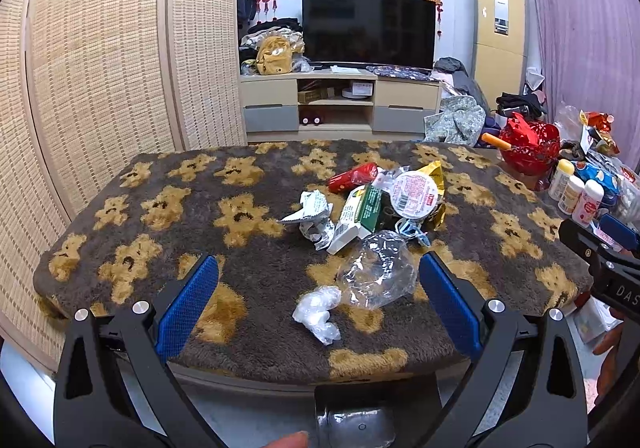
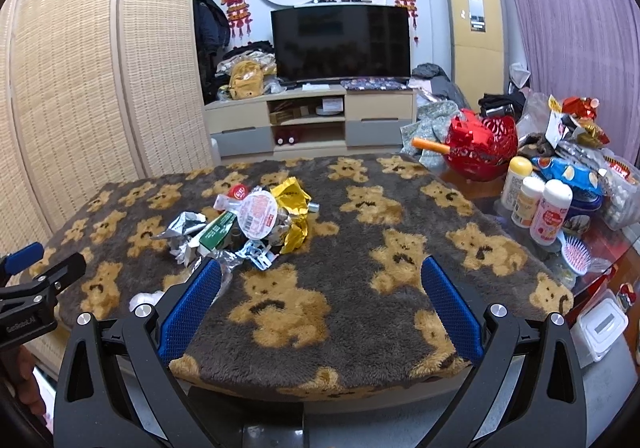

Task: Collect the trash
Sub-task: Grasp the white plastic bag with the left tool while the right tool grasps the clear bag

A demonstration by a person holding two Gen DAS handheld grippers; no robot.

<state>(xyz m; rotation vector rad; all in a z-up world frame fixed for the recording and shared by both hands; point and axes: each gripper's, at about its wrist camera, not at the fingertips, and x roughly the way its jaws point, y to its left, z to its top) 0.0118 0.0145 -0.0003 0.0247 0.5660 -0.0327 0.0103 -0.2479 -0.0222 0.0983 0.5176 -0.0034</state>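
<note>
Your left gripper [image 1: 318,280] is spread wide with nothing in it, hanging over the near edge of the teddy-bear blanket [image 1: 152,207] that covers the table. Between its blue pads [image 1: 188,304] you've got a little white plastic wad [image 1: 318,312] and a clear crumpled wrapper [image 1: 374,270] just behind it. Your right gripper [image 2: 322,284] is also wide apart and empty, over bare blanket further along the near edge. The main trash pile [image 1: 380,199] sits around the middle of the blanket: a green-and-white carton [image 1: 356,213], a round foil-lidded cup [image 1: 412,193], a gold wrapper [image 2: 294,209], crinkled silver foil [image 1: 314,213] and a red tube [image 1: 352,176]. Over at the right edge there's a red basket [image 2: 480,147] and some white bottles [image 2: 536,203].
</note>
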